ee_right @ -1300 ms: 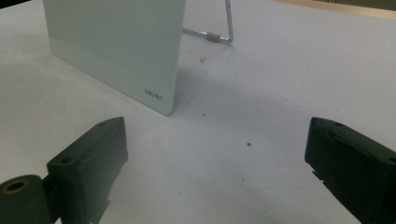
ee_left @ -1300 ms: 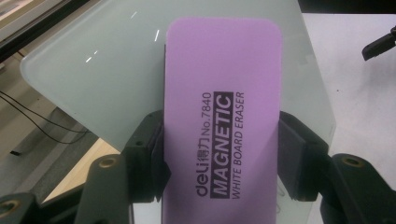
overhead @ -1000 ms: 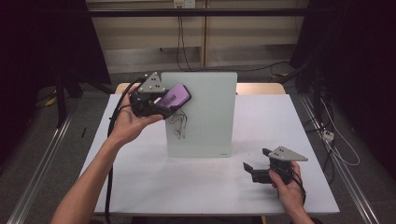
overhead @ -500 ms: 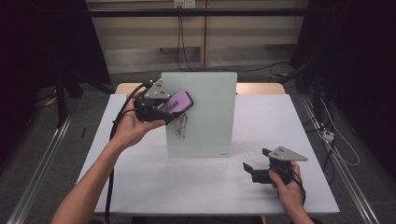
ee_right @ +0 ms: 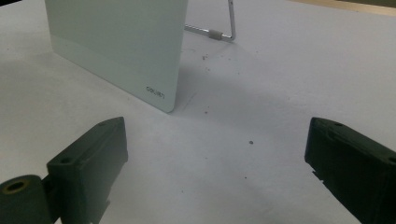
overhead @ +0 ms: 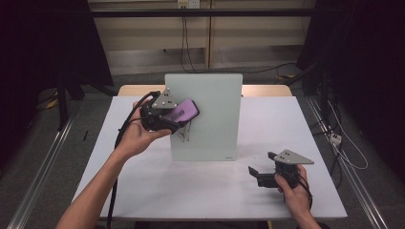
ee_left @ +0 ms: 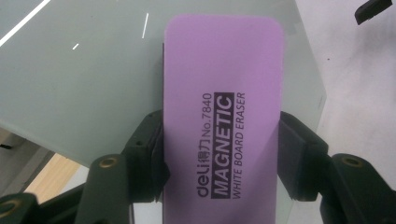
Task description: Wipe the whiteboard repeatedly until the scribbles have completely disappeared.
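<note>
On my left, the left gripper (overhead: 168, 119) has its fingers clamped on the purple magnetic whiteboard eraser (overhead: 184, 110), pressed against the upright glass board (overhead: 210, 109) above some scribbles (overhead: 184, 134). My right gripper (overhead: 260, 174) rests on the white worktop (overhead: 200, 191), fingers apart.

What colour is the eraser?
Purple, with black writing on it. The eraser shows best in the left gripper view.
</note>
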### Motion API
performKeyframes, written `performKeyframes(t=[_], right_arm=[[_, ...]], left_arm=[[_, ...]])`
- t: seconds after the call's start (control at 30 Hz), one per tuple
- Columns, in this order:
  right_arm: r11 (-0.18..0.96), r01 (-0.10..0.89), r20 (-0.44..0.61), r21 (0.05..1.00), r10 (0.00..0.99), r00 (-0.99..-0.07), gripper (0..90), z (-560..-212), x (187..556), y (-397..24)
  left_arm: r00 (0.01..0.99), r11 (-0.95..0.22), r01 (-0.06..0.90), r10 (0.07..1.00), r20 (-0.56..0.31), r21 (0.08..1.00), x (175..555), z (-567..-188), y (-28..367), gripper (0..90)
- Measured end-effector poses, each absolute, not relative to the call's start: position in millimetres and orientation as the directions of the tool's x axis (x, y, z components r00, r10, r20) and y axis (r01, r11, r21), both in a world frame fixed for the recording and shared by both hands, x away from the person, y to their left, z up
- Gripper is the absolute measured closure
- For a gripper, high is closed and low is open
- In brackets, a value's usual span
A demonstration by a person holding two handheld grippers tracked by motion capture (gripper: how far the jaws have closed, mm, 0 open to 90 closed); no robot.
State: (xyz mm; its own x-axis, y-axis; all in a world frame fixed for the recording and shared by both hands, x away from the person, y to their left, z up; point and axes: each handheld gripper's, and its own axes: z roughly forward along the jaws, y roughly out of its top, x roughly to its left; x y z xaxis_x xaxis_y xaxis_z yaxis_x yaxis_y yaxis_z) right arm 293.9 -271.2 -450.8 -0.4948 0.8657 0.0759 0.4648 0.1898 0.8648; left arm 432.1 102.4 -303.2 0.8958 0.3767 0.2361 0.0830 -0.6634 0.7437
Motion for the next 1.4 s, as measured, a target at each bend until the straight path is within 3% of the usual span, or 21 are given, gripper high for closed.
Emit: performKeyframes(t=[0.57, 1.4], right_arm=[[0.19, 0.463, 0.075, 0.865, 0.865, -0.496, 6.1, -451, 294, -271], [0.192, 0.466, 0.076, 0.864, 0.865, -0.497, 6.1, -451, 294, -271]], left_arm=[[0.862, -0.63, 0.079, 0.432, 0.264, 0.772, 443, -270, 113, 41.3], [0.883, -0.739, 0.052, 0.349, 0.315, 0.671, 419, -318, 87, 41.2]])
